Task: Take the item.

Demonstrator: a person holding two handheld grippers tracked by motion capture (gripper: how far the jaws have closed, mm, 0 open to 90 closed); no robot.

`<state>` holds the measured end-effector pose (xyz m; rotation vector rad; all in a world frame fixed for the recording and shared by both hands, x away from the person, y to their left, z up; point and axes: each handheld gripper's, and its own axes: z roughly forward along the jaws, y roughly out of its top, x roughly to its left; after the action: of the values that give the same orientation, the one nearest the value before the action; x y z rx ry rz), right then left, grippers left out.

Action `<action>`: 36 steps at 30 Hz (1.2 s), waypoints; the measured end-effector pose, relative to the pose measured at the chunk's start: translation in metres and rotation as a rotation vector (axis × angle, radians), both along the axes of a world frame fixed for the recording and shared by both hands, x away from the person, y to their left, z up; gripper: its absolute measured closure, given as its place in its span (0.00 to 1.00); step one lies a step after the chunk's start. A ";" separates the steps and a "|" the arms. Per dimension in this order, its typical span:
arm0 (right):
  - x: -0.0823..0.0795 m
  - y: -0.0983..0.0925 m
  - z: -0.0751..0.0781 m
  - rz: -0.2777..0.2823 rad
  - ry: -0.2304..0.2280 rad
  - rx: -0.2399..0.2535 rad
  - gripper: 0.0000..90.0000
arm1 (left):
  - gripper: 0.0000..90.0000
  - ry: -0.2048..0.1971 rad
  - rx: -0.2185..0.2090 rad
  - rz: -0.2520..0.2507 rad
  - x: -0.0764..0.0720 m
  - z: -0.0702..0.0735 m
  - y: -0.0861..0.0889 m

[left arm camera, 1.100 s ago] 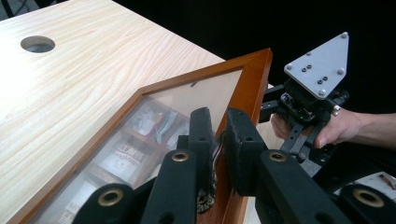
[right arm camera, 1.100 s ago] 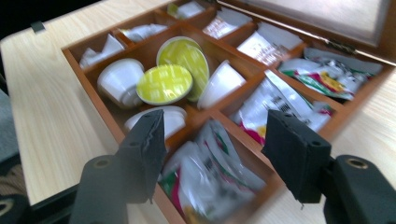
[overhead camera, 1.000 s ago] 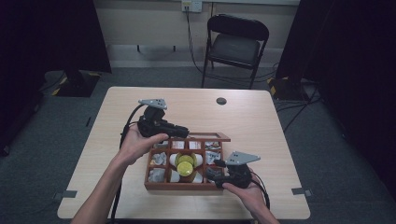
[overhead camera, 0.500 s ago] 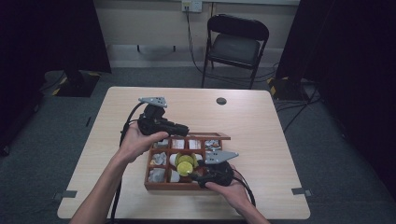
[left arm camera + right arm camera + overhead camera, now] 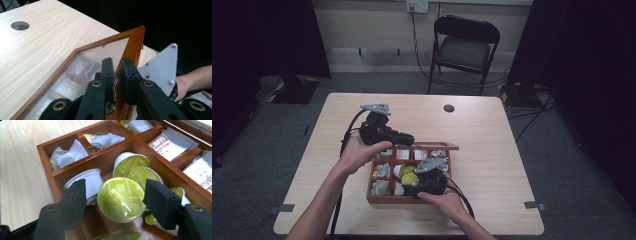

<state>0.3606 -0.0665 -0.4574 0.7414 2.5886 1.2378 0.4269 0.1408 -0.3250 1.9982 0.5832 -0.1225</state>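
Observation:
A wooden compartment box (image 5: 384, 199) lies on the table with its glass lid (image 5: 439, 146) raised. My left gripper (image 5: 411, 138) is shut on the lid's wooden frame (image 5: 136, 42), with the jaws (image 5: 118, 67) closed over its edge. My right gripper (image 5: 409, 181) hovers over the middle compartment of yellow-lidded capsules (image 5: 408, 173). Its jaws have just been opening. In the right gripper view one yellow-lidded capsule (image 5: 121, 198) lies between the spread jaws of my right gripper (image 5: 115, 192), and the pads stand off it. A white capsule (image 5: 87, 180) lies on its side beside the left jaw.
Other compartments hold paper-wrapped tea bags (image 5: 67, 155) and printed sachets (image 5: 170, 142). A round cable hole (image 5: 449, 108) sits in the light wooden table (image 5: 492, 130) behind the box. A black folding chair (image 5: 464, 47) stands beyond the table's far edge.
My right gripper has moved left, from the box's right end to above its middle compartment. The left gripper and the raised lid have stayed where they were.

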 end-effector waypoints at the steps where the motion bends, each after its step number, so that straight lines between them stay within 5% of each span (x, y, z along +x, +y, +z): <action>1: 0.001 -0.001 0.000 -0.002 -0.002 -0.001 0.37 | 0.91 -0.001 0.000 0.000 0.000 0.000 0.000; 24: 0.009 0.010 -0.008 0.022 0.056 -0.147 0.38 | 0.91 -0.005 0.002 0.002 0.000 0.000 -0.001; 36: 0.008 0.009 -0.008 0.015 0.042 -0.140 0.41 | 0.91 -0.001 -0.001 0.005 0.000 0.000 -0.001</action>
<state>0.3687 -0.0575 -0.4650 0.7291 2.6864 1.0429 0.4269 0.1402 -0.3246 1.9955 0.5877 -0.1189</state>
